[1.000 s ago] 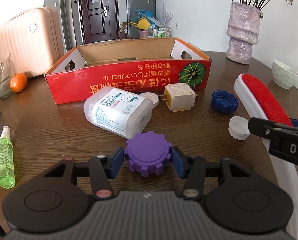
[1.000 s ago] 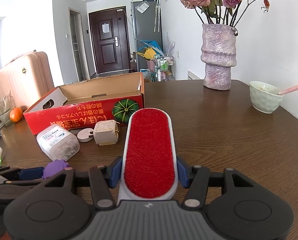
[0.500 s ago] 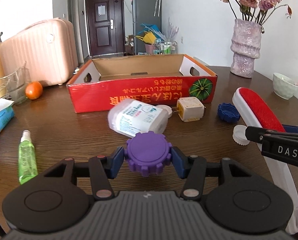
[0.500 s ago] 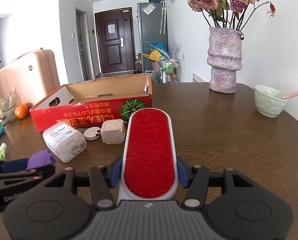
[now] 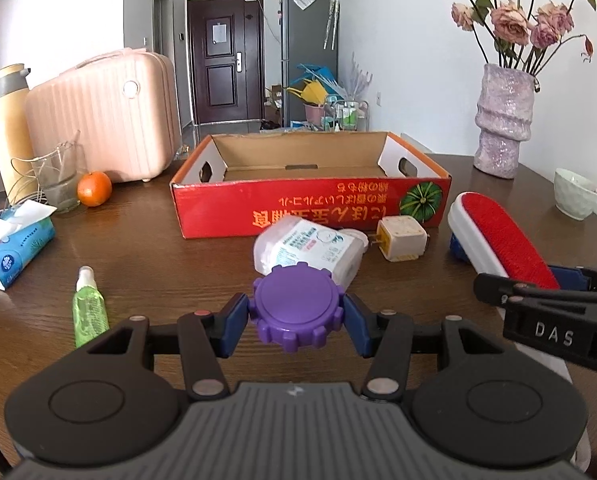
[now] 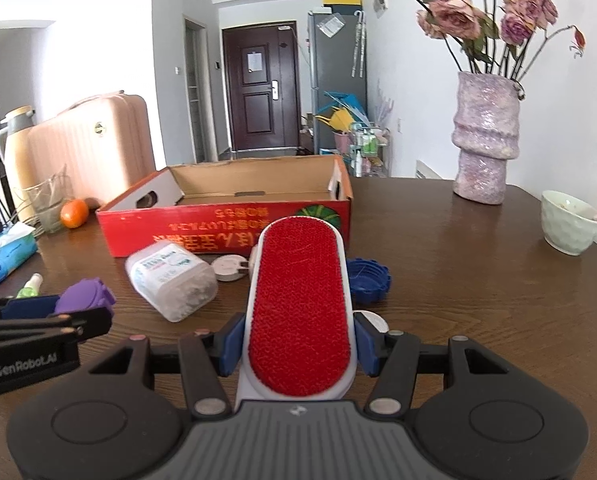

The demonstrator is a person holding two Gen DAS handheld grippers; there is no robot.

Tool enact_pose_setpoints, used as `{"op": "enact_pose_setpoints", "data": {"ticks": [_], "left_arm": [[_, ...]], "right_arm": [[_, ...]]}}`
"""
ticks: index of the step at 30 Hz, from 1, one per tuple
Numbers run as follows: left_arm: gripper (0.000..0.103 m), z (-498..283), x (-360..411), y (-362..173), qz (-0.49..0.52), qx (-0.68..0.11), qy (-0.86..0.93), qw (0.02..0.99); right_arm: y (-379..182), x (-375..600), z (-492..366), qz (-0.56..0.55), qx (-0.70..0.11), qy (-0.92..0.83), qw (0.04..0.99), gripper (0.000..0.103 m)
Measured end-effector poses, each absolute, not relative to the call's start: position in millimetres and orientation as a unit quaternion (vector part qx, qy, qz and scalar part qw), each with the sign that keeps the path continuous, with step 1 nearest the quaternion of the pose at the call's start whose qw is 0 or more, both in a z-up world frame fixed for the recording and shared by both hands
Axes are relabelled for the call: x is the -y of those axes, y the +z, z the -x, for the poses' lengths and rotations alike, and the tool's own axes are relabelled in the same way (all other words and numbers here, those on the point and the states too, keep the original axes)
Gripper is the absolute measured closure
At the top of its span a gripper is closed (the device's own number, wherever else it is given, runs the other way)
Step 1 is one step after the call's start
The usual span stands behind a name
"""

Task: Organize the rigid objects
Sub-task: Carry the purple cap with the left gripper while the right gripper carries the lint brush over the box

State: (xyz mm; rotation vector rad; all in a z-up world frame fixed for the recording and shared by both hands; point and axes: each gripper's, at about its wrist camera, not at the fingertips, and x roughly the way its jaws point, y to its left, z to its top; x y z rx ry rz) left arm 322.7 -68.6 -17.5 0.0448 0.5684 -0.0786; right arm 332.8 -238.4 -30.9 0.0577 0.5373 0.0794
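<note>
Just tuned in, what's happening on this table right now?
A person is tidying loose items with two handheld grippers. The left gripper is shut on a purple cap, and the right gripper is shut on a red lint brush, both held above the table. The red cardboard box ahead looks empty. A plastic jar, plug adapter and blue cap remain outside it.

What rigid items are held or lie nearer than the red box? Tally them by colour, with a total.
Purple: 1, knob
Blue: 1, lid
Red: 1, lint brush
Green: 1, spray bottle
White or cream: 4, swab tub, disc, small cap, plug
Total: 8
</note>
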Motion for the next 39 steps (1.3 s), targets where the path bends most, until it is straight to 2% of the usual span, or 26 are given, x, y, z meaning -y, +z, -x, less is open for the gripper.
{"op": "enact_pose_setpoints", "data": {"ticks": [18, 39], "left_arm": [[0.050, -338.5, 47.4, 16.6, -0.002, -0.238, -0.023, 0.971], [0.050, -414.4, 37.6, 54.8, 0.039, -0.208, 0.007, 0.977]], "right_arm": [[-2.9, 206.4, -350.5, -0.022, -0.249, 0.048, 0.967, 0.048], [21.9, 193.1, -430.7, -0.044, -0.230, 0.036, 0.972, 0.048]]}}
